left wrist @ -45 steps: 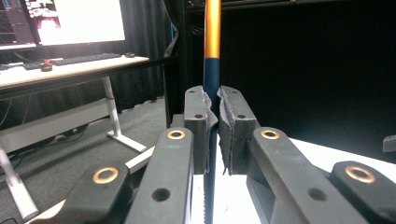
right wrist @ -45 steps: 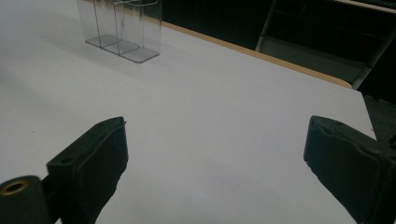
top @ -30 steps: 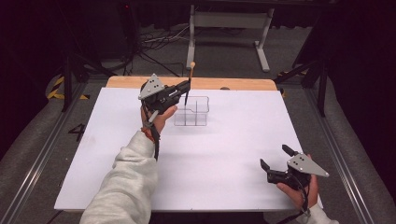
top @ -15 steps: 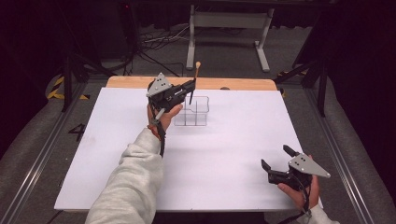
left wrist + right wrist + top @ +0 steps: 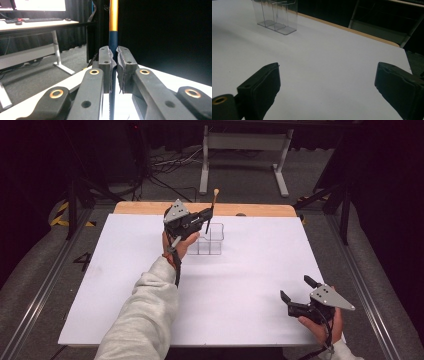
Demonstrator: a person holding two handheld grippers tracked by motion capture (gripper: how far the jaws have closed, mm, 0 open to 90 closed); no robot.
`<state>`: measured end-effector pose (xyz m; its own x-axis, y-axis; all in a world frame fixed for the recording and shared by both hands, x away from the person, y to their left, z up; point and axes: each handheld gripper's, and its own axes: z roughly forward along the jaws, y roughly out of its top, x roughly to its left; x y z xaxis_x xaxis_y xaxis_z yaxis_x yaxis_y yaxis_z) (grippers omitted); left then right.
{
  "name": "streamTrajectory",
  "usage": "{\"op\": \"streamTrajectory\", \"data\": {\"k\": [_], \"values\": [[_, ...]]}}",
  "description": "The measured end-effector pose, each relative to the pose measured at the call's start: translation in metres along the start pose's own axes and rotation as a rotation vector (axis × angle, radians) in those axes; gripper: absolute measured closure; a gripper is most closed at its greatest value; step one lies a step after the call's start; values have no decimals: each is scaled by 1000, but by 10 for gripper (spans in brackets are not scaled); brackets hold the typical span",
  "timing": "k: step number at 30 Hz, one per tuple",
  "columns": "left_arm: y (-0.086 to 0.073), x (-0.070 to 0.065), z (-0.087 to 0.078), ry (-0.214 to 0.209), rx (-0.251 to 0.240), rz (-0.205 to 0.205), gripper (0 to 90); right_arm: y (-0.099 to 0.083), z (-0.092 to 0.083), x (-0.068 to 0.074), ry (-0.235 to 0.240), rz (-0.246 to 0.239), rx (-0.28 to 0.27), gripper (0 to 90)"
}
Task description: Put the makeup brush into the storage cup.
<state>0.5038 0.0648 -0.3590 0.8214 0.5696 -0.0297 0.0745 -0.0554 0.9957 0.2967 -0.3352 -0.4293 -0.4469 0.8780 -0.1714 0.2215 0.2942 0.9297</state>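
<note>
My left gripper [image 5: 207,216] is shut on a thin brush [image 5: 212,212] with a dark blue shaft and an orange upper end, held upright above a clear plastic compartment holder [image 5: 206,240] at the back middle of the white table. In the left gripper view the brush [image 5: 113,32] rises between the closed pads [image 5: 124,67]. My right gripper [image 5: 296,295] stands open near the table's front right corner, nothing between its jaws. In the right gripper view the clear holder [image 5: 275,15] stands far off at the upper left.
A white sheet [image 5: 150,310] covers the table, with a wooden strip [image 5: 145,208] along the far edge. Beyond it are a white desk frame [image 5: 245,155] and cables on a dark floor. Metal rails run along both sides of the table.
My left gripper has carried the brush rightward, from beside the holder's left edge to above the holder. The right gripper has stayed where it was, open.
</note>
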Motion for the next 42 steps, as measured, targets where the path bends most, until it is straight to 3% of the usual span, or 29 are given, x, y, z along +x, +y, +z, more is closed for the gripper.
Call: {"op": "streamTrajectory", "data": {"k": [42], "values": [[-29,4,5,1,74,-17,828,0,1,1,5,-13,10,72]]}}
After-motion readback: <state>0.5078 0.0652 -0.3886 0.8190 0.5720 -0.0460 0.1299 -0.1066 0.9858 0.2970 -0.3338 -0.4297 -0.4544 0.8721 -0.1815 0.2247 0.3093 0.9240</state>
